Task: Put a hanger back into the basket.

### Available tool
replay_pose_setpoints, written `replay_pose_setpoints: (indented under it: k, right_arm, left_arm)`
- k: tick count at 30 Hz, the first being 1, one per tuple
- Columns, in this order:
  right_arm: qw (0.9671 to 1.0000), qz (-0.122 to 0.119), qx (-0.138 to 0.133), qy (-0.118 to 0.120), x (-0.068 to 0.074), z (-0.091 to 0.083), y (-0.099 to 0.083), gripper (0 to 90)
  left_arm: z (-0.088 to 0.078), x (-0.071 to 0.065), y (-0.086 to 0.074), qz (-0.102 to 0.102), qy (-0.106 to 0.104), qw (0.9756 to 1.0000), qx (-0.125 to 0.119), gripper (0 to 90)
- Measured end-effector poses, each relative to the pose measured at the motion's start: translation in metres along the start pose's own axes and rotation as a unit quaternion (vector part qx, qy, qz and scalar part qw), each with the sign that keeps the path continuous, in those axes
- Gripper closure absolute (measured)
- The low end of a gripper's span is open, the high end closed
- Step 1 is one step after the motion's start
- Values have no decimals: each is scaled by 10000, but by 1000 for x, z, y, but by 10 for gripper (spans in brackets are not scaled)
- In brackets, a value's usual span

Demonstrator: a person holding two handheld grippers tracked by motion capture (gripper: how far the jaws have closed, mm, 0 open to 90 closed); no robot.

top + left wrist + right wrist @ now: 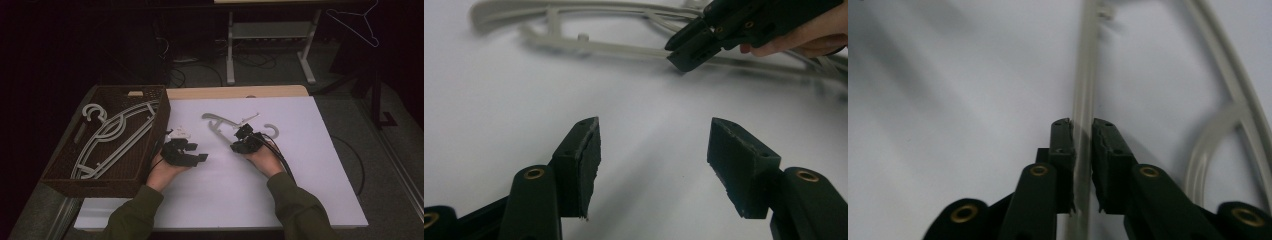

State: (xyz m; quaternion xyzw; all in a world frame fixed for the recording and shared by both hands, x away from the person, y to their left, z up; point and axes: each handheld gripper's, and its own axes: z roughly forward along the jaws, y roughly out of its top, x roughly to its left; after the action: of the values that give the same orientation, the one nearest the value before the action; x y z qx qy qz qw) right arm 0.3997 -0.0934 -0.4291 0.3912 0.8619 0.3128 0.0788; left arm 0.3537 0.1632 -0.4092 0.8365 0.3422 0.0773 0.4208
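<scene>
On the white worktop, a pale plastic hanger lay flat near the far middle, its hook curling off to the right side in the high view. At its near side sat the right claw, held in the person's right hand, with a black cable trailing back along the sleeve. Seen along that claw's own jaws in the right gripper view, the right claw had one thin bar of the hanger running straight up between its two pads; the jaws stood almost together on either side of the bar, with hardly any gap left, and appeared to be pressing on it. To the right of that bar, the hanger's curved arms swept across the white surface.

Further left, the left claw rested low over the worktop in the person's left hand, just beside a dark woven basket that stood at the left edge. Its jaws stood well apart, and in the left gripper view the left claw had nothing but bare white surface between its pads. Beyond them that view showed the hanger lying across the top and the right claw down at one of its bars.

Inside the basket lay more pale hangers, stacked loosely and slanting from the near left to the far right corner.
</scene>
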Motion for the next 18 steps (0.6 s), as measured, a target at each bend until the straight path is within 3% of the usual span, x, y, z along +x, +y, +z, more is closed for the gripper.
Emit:
replay_pose_setpoints:
  k: [4,10,13,18]
  right_arm:
    - [9993,-338,18,150,6,-3,-4,805]
    - [9939,-855,-12,696,27,-12,-18,804]
    - [9881,-1287,31,842,38,-16,-27,804]
    - [9747,-1855,77,1243,58,-22,-42,804]
  left_arm:
    - [-2,1,0,16,19,10000,-31,379]
    - [-4,2,1,-41,61,9999,-90,380]
    - [-5,2,2,-61,74,9999,-129,382]
    - [-5,3,1,-85,77,9999,-99,385]
